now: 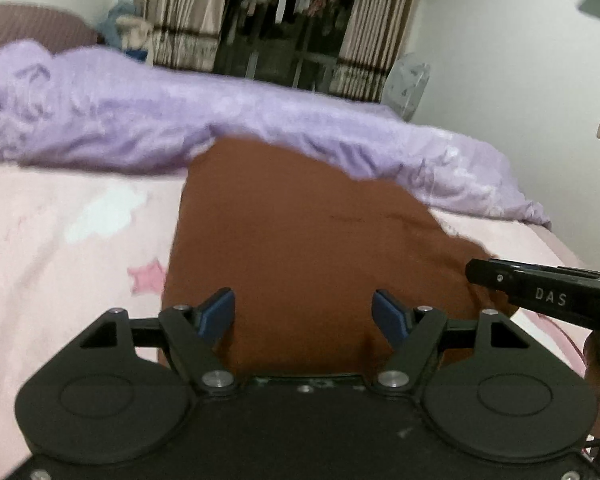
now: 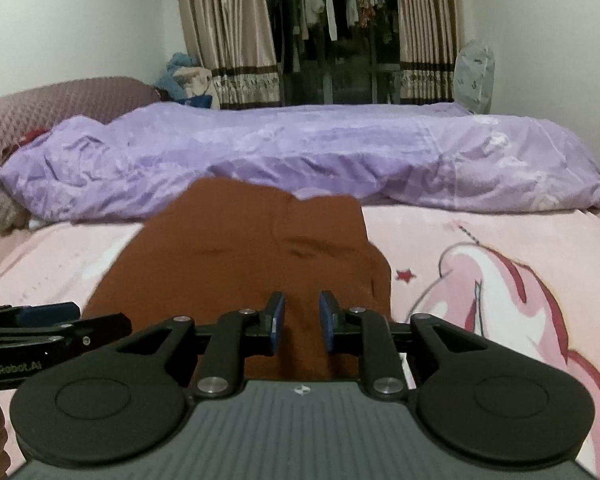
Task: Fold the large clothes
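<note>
pink bed sheet (image 2: 480,240) | brown garment (image 2: 244,256) flat | left tool (image 1: 303,312) spread | right tool (image 2: 302,320) narrowly parted

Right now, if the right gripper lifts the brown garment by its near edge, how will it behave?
Probably floppy: the brown garment lies flat with soft creases on the pink blanket, so it should drape and sag. Likely light. The right gripper, narrowly open, straddles its near part; one pinch may drag layers unevenly.

The right gripper (image 1: 548,292) reads "DAS"; the left gripper (image 2: 40,332) reads "GenRobot.AI".
</note>
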Demonstrator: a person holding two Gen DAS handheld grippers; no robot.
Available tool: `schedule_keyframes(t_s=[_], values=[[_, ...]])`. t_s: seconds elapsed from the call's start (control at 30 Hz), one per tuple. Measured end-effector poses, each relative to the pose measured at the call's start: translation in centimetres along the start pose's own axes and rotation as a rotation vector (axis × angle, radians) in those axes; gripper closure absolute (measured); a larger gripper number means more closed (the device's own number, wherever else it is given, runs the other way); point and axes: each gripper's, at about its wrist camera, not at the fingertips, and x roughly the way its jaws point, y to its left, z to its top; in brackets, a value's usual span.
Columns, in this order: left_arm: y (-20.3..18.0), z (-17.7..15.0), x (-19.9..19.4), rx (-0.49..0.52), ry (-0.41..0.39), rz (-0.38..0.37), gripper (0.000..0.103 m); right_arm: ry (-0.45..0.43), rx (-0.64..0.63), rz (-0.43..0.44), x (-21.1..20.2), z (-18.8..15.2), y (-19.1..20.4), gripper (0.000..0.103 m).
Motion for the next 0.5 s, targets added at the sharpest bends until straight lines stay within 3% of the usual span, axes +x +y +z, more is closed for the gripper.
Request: schedule_keyframes(t_s=[0.27, 0.5], values=[[-0.2, -2.0, 2.3, 0.035, 0.055, 0.036, 0.028, 0.063, 0.001, -0.028, 2.7, -2.7, -0.3, 0.078], [-0.2, -2.0, 2.9, 0.037, 0.059, 0.037, 0.026, 0.036, -0.010, -0.041, 2.8, -3.8, 0.0, 0.078]])
